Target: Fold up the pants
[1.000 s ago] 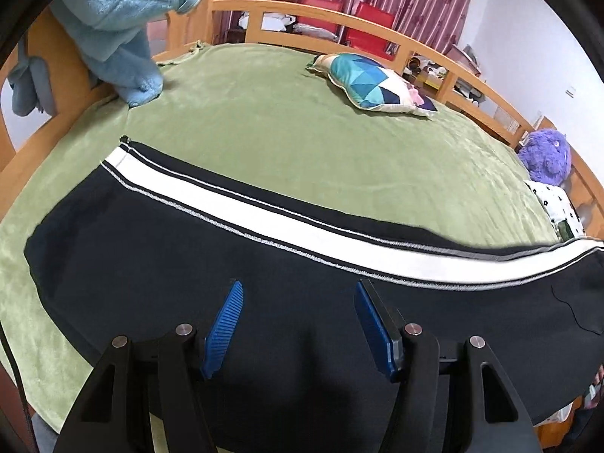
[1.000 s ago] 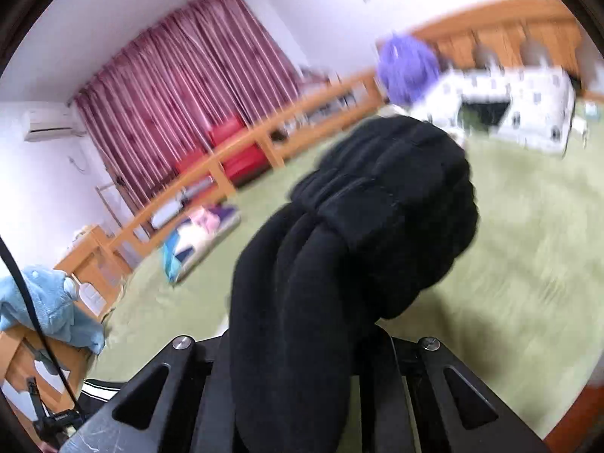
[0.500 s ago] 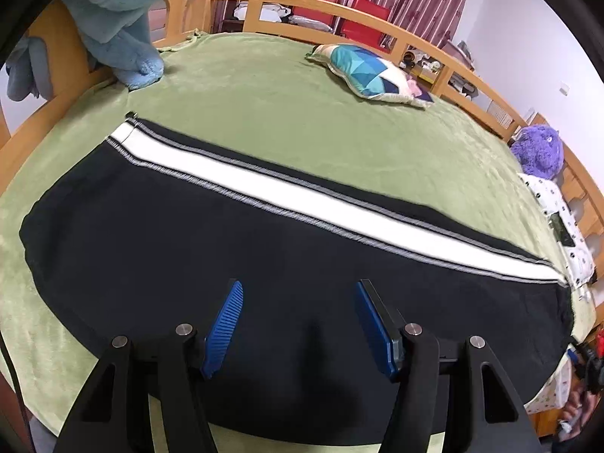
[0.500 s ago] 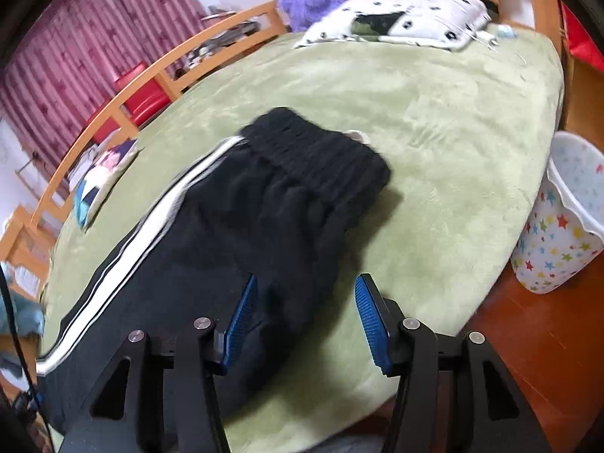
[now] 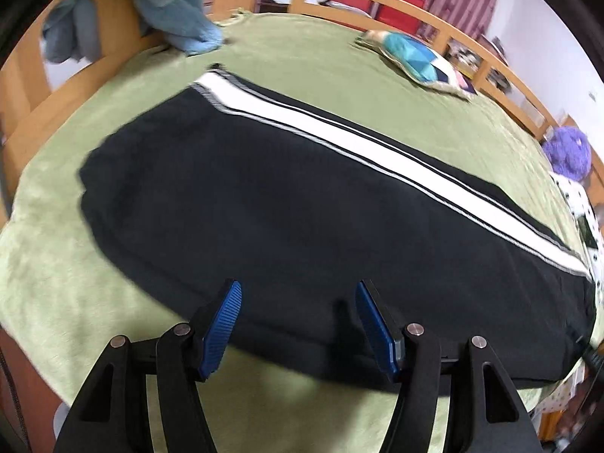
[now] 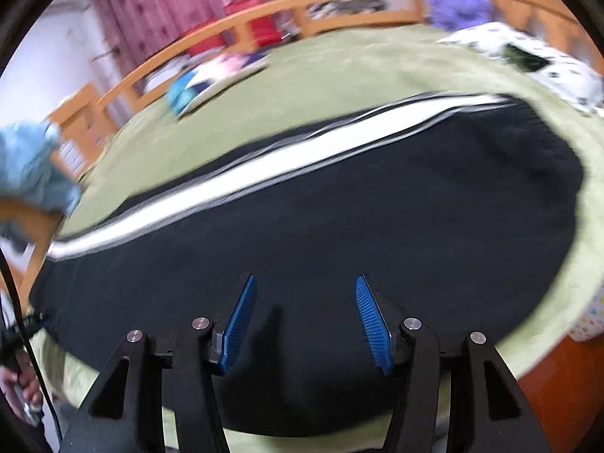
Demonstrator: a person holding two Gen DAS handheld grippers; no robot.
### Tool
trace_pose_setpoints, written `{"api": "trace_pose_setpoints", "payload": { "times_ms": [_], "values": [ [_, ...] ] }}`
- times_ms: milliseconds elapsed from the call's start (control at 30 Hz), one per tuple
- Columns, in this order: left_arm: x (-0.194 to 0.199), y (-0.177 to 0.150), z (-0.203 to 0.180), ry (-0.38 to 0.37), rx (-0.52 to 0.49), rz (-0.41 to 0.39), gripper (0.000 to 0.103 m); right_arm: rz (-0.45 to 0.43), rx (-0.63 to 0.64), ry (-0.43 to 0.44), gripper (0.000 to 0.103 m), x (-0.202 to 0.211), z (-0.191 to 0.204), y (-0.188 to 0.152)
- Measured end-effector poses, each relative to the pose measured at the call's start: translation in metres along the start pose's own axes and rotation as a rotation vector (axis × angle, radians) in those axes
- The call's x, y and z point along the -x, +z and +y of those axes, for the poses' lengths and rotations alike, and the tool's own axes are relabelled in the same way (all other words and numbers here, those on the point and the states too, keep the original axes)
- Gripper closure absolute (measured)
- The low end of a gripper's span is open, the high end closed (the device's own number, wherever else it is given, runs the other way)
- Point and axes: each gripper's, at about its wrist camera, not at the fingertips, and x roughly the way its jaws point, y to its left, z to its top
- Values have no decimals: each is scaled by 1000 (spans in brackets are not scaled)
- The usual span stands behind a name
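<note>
over the pants (image 6: 377,226), each hand-held gripper (image 5: 298,321) (image 6: 305,317) hangs half-open, gripping nothing.

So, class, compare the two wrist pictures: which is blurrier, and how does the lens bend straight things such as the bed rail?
Right wrist view: heavy motion smear across the pants, their white stripe and the cushion; only the right gripper is crisp.
Left wrist view: milder blur, stripe edges readable.
Both views: fisheye bows the bed rail into an arc, with dark corners.

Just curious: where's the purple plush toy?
Purple plush sits at the bed's far right corner by the wooden rail, beside the spotted pillow.
</note>
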Motion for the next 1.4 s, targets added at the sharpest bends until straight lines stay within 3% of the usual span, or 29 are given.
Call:
{"api": "trace_pose_setpoints", "payload": {
  "times_ms": [67, 133, 233, 533, 633, 700, 800, 867, 1000, 1067, 1133, 1167, 1200, 1400],
  "values": [
    [7, -1, 13, 0, 24, -11, 42, 63, 49, 23, 39, -17, 23, -14],
    [11, -3, 27, -9, 50, -21, 42, 16, 147, -92, 38, -18, 43, -29],
    [12, -8, 48, -39, 100, -28, 42, 1, 197, -137, 37, -11, 56, -37],
    [5, -5, 102, -56, 241, -66, 42, -40, 114, -6, 37, 8, 65, -20],
    [1, 2, 112, -48, 266, -79, 42, 27, 163, 29, 37, -13, 85, -30],
    [4, 6, 120, -60, 283, -105, 42, 82, 174, 16, 37, -31, 91, -42],
    [12, 10, 124, -111, 286, -136, 44, 37, 229, -45, 37, -30, 102, -54],
    [16, 16, 122, -137, 267, -156, 44, 46, 194, -28, 37, -27, 102, -52],
    [5, 34, 114, -132, 245, -155, 44, 68, 143, -5, 37, -27, 101, -43],
    [-5, 38, 114, -94, 266, -131, 44, 75, 142, -11, 37, -26, 103, -40],
    [-16, 41, 118, -69, 305, -97, 57, 78, 139, -13, 37, -25, 102, -38],
    [-20, 40, 121, -70, 316, -81, 74, 79, 138, -14, 37, -25, 101, -36],
    [-25, 41, 122, -76, 320, -59, 100, 78, 136, -15, 37, -25, 101, -36],
    [4, 27, 130, -100, 285, -150, 99, 72, 132, -14, 37, -22, 99, -35]
  ]
}}
